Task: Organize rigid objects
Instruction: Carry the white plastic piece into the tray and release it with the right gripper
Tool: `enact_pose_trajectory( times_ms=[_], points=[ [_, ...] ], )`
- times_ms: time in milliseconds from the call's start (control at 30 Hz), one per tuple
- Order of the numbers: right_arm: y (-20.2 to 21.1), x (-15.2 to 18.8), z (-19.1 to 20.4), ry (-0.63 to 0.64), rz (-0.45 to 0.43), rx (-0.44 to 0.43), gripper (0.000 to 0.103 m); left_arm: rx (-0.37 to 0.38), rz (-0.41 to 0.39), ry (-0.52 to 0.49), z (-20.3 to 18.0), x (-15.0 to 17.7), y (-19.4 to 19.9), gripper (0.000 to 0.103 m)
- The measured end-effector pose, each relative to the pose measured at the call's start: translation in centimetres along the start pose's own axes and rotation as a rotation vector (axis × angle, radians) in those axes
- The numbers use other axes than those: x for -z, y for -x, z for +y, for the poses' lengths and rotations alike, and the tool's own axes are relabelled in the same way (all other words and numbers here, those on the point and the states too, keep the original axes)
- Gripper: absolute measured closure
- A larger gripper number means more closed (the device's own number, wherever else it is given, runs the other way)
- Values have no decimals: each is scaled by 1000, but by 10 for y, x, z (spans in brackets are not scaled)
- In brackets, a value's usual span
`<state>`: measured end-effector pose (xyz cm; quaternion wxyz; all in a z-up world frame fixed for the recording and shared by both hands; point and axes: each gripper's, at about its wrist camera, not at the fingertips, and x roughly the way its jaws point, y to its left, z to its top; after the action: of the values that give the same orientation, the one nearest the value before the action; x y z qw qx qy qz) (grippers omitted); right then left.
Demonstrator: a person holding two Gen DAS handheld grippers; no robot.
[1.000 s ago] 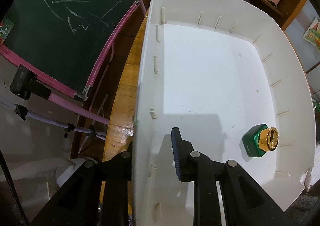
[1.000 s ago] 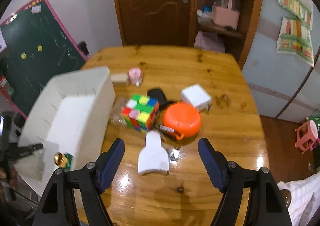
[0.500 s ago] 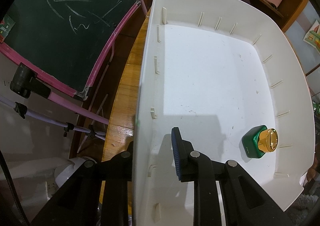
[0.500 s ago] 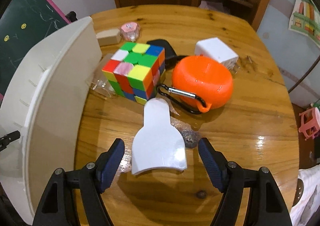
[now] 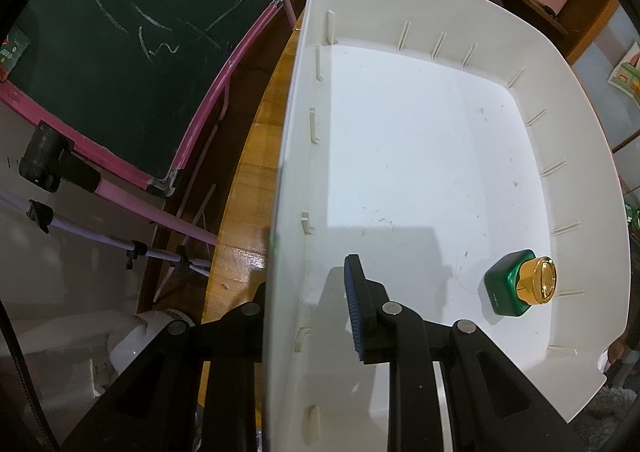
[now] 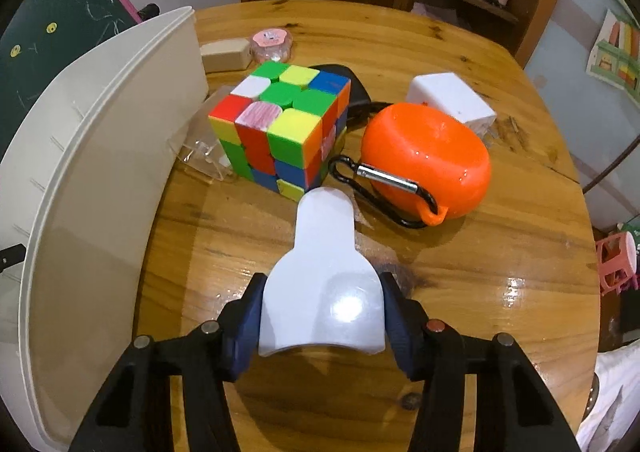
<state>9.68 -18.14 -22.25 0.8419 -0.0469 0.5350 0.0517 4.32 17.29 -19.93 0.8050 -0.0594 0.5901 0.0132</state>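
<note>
Right wrist view shows the right gripper [image 6: 322,316] with its blue-padded jaws, which have just been closing, pressed against the two flanks of a flat white plastic piece shaped like a scoop or spade [image 6: 326,284], wide and rounded at the near end and narrowing to a short neck that points toward a scrambled multicoloured puzzle cube [image 6: 280,132]. The piece lies on the varnished wooden round table [image 6: 500,272], near the front edge of the clutter, its neck tip just beside the cube's lower corner and the black carabiner clip [image 6: 384,188] of an orange round plastic case [image 6: 428,160]. The step in hand, as I judge it, is the pickup of this piece: the grip looks made, the lift not yet.

The next move calls for a straight rise so the neck clears the cube and the clip, then a carry to the left over the wall of the large white plastic bin [image 6: 92,188], which stands tilted toward the table.

Left wrist view shows the left gripper [image 5: 308,316] pinching the bin's near side wall, one blue pad inside and the other finger outside. Inside the bin [image 5: 400,132] lies one small green bottle with a gold cap [image 5: 520,286], on its side near the right wall.

The white piece looks smooth, glossy and thin, with a bright highlight on its broad end; it could slip if the squeeze is light.
</note>
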Motion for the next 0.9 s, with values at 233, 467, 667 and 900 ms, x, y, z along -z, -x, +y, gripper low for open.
enact_pose_trajectory(
  times_ms=[233,467,667,900],
  points=[
    [21,7,5,-1,-12,-13,48,-10,5,1,0,1,-1,77],
    [86,1,19,39,-142,-62,48,-16,13,2,-1,0,-3,77],
    [141,-13,40,119,-255,-98,48,-15,16,7,-1,-1,-4,77],
    [179,-33,83,254,-319,-154,48,-5,13,16,0,0,-4,77]
  ],
)
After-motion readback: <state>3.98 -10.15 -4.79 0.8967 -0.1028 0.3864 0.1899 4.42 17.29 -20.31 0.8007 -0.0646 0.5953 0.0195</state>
